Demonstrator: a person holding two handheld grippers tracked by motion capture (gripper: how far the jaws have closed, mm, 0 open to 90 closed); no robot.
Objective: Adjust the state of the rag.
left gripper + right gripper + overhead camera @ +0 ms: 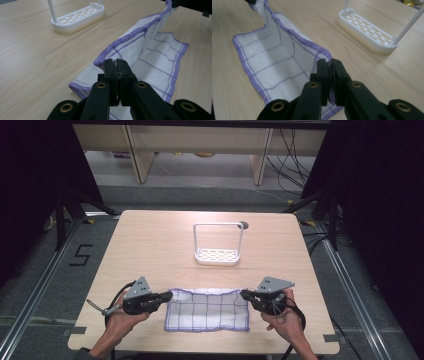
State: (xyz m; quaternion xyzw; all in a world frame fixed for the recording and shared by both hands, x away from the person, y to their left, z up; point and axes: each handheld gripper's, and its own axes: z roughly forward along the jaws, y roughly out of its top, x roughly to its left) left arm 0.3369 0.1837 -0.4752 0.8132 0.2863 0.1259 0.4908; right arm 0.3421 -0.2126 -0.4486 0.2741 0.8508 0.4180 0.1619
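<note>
Basically looking at a white cloth with purple grid lines, lying on the near part of the bench, far edge lifting up off the wood. Left tool clamping down on the left far corner, right tool pinching the right far corner, both jaws closed on fabric. Probably handling light and floppy, sagging between the grips, so keeping hold of the stitched hem at the corners. Sitting farther back, well apart: a white rack.

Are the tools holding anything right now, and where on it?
Yes. Both hold the cloth: the left tool pinches its far left corner, the right tool its far right corner, lifting that purple-stitched edge off the table.
</note>
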